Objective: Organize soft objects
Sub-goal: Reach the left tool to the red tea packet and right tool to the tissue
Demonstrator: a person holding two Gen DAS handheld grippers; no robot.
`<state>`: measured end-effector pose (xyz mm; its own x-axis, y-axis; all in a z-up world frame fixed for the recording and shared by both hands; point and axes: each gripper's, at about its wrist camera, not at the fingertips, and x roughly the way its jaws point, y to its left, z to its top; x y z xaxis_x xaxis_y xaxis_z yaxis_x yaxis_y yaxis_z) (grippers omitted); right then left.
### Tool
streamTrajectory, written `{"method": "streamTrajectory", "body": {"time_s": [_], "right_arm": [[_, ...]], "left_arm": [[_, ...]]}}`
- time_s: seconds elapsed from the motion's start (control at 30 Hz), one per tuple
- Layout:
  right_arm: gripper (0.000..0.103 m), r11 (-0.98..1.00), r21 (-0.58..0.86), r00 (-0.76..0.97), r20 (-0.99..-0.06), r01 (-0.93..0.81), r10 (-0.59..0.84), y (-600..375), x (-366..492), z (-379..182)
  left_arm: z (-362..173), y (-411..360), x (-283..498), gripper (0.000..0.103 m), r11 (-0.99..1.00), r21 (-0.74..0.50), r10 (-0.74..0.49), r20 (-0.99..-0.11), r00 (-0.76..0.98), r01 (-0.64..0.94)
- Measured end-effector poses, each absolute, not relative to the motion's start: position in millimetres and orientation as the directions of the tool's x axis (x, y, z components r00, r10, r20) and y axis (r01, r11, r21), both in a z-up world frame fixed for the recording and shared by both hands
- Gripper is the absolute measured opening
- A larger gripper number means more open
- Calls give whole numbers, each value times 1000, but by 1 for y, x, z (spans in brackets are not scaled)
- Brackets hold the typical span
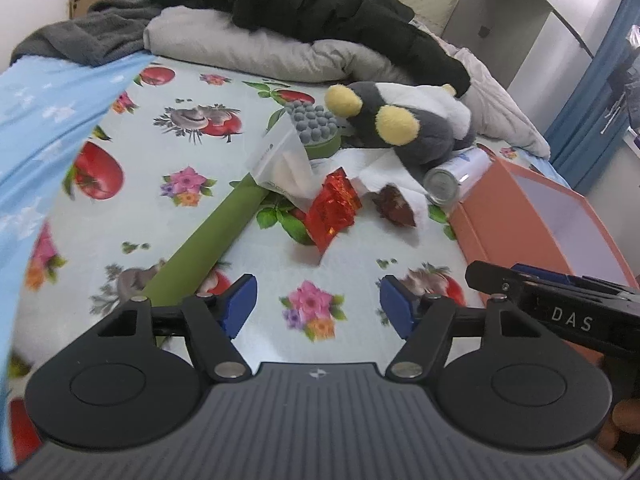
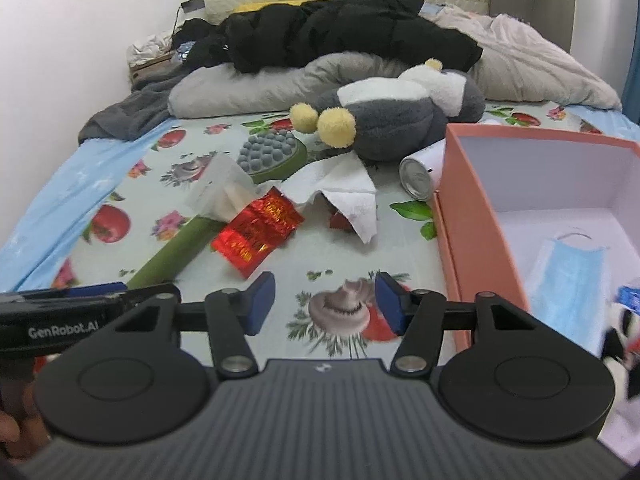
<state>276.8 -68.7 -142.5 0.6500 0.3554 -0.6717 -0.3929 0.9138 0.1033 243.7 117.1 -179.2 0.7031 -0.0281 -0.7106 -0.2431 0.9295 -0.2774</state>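
Landmark: open salmon-pink cardboard box (image 2: 472, 216), right side of the bed's fruit-and-flower printed sheet (image 1: 132, 216).

Far left of the box: long olive-green massage stick with a grey knobbed head (image 2: 268, 152), lying diagonally. Clear plastic pouch of white tissue (image 2: 224, 194) rests on its shaft. Right of that, nearer the box: shiny red foil packet (image 2: 256, 228), flat on the sheet. Then crumpled white paper towel (image 2: 352, 190), draped over a dark red wrapper. Behind the towel: grey-and-white plush toy with pale yellow feet (image 2: 396, 120), on its side. Silver metal can (image 2: 420, 178) lies touching the box's left wall. Inside the box: light blue face mask (image 2: 568, 280) on the floor.

Left tongs (image 1: 318, 308): released, nothing between the blue pads, above bare sheet left of the box. Right tongs (image 2: 325, 300): released, empty, just left of the box's near corner.
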Motion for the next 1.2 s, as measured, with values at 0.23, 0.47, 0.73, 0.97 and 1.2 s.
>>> {"method": "streamTrajectory", "body": {"time_s": [0.23,0.47,0.73,0.97,1.2], "right_arm": [[49,933,129,657,-678,-335,329,-56,326,-163],[46,943,74,663,-693,-324,282,-35,368,-178],[16,940,98,641,-708,-326,296,-24,395,-193],[3,933,87,656,-689,-348,309,-23,387,-181],[3,929,74,686,-654,-363,320,-32,367,-156]], "left_arm": [[-208,134,296,61,915,-312,-49,-712,701,-254],[-226,137,330,57,915,-320,-59,-707,704,-245],[-245,144,350,24,889,-366,-78,-714,696,-275],[-233,139,341,5,881,-396,-91,-678,730,-258],[-209,129,313,4,872,-418,-92,-649,756,-253]]}}
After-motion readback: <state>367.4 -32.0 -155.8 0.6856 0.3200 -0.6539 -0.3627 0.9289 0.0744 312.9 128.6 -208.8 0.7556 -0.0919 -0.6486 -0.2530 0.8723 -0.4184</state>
